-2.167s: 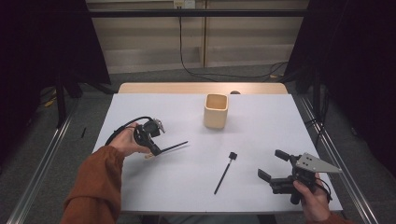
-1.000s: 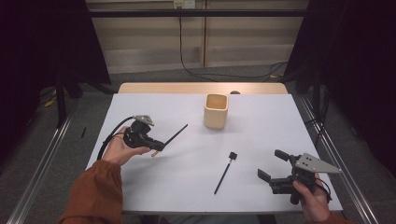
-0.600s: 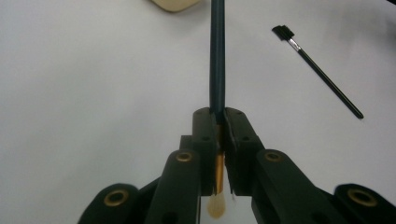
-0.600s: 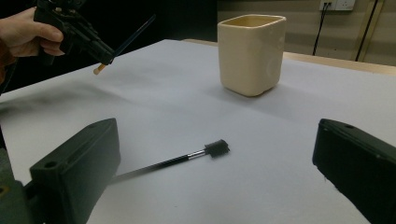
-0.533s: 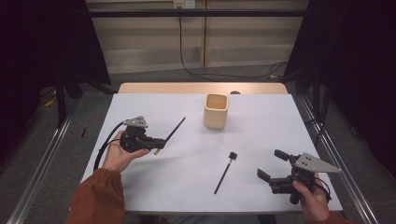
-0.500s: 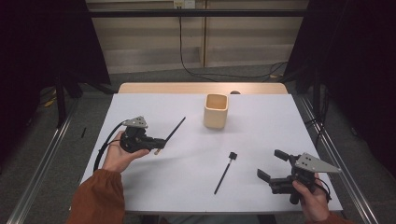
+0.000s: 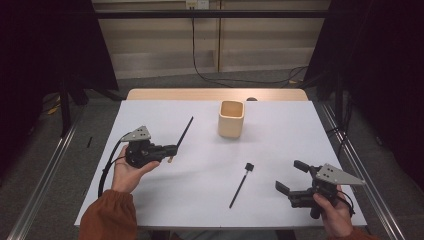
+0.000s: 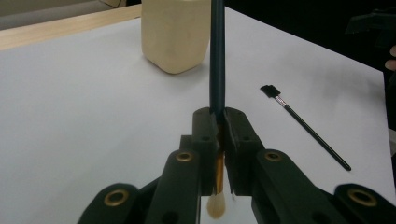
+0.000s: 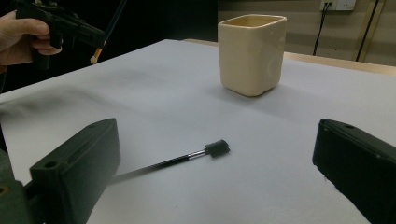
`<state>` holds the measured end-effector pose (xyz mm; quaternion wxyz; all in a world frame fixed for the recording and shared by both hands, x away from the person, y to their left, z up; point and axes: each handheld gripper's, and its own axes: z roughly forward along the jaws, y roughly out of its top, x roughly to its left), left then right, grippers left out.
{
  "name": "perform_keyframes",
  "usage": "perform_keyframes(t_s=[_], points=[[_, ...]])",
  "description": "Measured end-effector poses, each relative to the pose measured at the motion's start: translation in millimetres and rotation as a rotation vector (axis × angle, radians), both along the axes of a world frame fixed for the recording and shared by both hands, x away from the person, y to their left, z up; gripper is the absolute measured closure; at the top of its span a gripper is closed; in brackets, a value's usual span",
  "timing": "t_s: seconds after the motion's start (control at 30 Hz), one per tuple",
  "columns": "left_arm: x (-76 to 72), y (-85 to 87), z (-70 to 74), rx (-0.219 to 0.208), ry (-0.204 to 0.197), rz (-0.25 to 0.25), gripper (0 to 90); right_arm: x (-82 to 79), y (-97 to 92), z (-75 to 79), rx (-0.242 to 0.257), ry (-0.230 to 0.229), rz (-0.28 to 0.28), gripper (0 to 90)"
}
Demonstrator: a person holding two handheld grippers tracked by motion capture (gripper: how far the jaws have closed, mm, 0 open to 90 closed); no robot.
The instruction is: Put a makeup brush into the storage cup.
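A rust-orange sleeve (image 7: pixel 107 215), and black claws topped by grey three-cornered plates (image 7: pixel 137 133).

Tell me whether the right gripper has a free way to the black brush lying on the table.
Probably yes. The right gripper is open and empty, and the black brush lies on bare table just ahead of it, with nothing between. The cup stands well clear.

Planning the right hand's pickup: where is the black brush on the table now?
In the high view the black brush lies flat right of centre, between the cup and the right gripper.
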<state>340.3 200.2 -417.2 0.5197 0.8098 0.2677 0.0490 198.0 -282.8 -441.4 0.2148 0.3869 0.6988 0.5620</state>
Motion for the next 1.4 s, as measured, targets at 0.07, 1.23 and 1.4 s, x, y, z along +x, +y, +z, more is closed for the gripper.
perform_keyframes(t_s=[0.07,1.23,1.4], points=[[-2.2,1.1,0.8,-0.021,-0.007,0.01,83.8,-0.1,-0.1,0.1,0.0,-0.001,0.0,0.0],[-47.2,-44.3,12.6,-0.113,0.007,-0.105,83.9,-1.0,0.5,1.8,0.007,-0.019,0.015,0.0],[-44.7,-58.8,15.0,-0.125,0.027,-0.151,83.9,-1.0,1.7,1.9,0.008,-0.021,0.018,0.0]])
